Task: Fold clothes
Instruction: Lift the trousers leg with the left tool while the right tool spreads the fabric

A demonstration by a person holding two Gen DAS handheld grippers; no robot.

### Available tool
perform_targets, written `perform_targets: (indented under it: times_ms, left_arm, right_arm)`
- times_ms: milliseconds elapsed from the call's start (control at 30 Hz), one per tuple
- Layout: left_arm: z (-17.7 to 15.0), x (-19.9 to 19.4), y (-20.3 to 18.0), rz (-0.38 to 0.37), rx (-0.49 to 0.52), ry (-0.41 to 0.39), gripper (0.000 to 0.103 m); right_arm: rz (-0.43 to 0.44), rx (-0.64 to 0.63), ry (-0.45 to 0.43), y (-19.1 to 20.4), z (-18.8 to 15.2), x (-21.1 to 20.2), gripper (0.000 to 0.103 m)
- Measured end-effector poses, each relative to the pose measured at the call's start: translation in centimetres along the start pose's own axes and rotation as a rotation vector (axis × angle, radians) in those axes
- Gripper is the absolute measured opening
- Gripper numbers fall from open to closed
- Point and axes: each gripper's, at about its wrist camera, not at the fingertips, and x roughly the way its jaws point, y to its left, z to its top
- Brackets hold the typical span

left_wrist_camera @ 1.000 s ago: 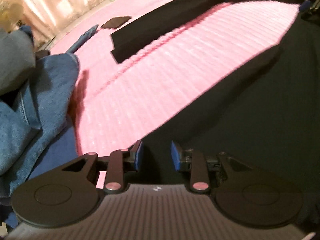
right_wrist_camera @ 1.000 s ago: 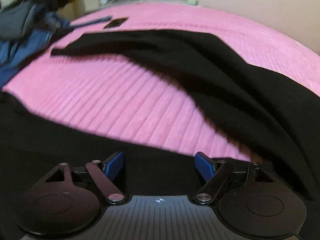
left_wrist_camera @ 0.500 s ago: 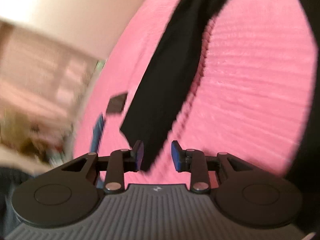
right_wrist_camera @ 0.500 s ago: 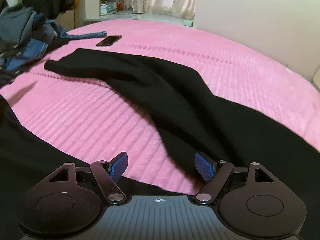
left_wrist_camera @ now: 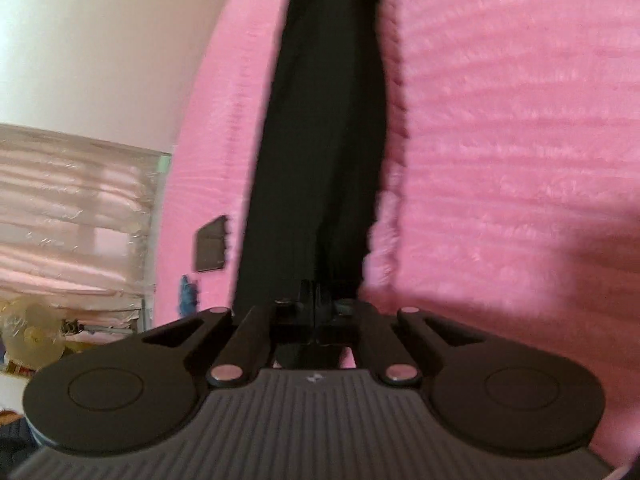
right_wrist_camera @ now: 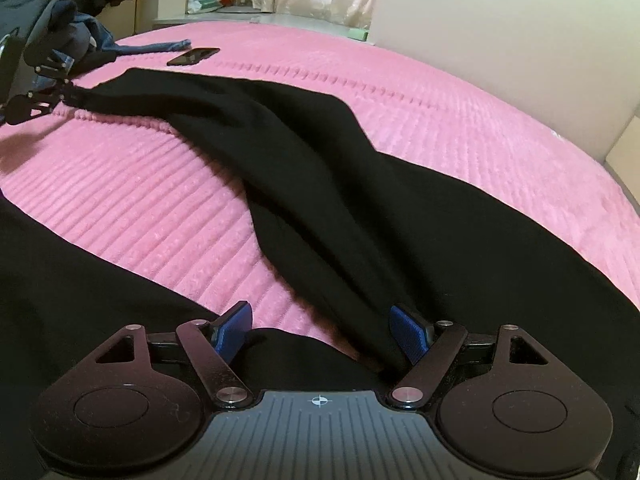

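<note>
Pink bed (right_wrist_camera: pixel 460 128) held black garment (right_wrist_camera: pixel 304 184); left claw (left_wrist_camera: pixel 316 312) was clamped on sleeve end (left_wrist_camera: pixel 320 200), right claw (right_wrist_camera: pixel 320 330) gaped empty: fold sleeve inward, taut.

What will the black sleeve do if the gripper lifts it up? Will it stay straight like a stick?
Probably not. The black sleeve lies limp and creased on the pink bedspread, so it would likely droop and dangle. It looks like thin cloth, so probably light. The left gripper is shut on its end, and the rest may drag along the fuzzy cover.
</note>
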Motion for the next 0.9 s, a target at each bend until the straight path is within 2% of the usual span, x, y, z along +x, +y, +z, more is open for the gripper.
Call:
perform_targets:
  times_ms: [100, 200, 300, 433, 500, 600, 733, 833, 900]
  left_arm:
    - [-1.4, -4.0, 2.6, 0.075, -0.028, -0.005, 0.000]
    - [-3.4, -6.6, 2.7, 0.051, -0.051, 0.023, 0.000]
    - [-4.6, -6.8, -0.4, -0.006, -0.020, 0.052, 0.000]
    - [-5.1, -5.4, -3.8, -0.058, 0.021, 0.083, 0.000]
    - [-5.5, -4.9, -4.5, -0.064, 0.049, 0.094, 0.000]
    - [-6.4, -4.1, -4.3, -0.055, 0.060, 0.139, 0.001]
    - [-7.4, -4.6, -1.4, -0.036, -0.071, 0.182, 0.002]
    - [-6.5, -6.8, -0.3, -0.033, -0.166, 0.154, 0.004]
    - [-4.8, -8.7, -0.2, -0.047, -0.209, 0.109, 0.005]
  right_arm:
    - [-0.019, 0.013, -0.019, 1.6, 3.0, 1.5, 0.078]
    - [-0.072, 0.032, -0.022, 3.2, 6.2, 3.8, 0.078]
    - [-0.038, 0.052, -0.048, 4.2, 6.7, 3.8, 0.078]
    - [0.053, -0.010, -0.044, 8.3, 6.1, 3.6, 0.078]
    - [0.055, -0.040, -0.018, 9.6, 5.4, 3.4, 0.078]
    - [0.032, -0.005, -0.001, 10.0, 4.8, 4.0, 0.078]
    - [0.005, 0.243, -0.008, 6.7, 2.7, 2.0, 0.078]
    - [-0.011, 0.349, 0.007, 5.1, 0.9, 1.1, 0.078]
    - [-0.025, 0.424, 0.003, 3.9, -0.3, 0.5, 0.077]
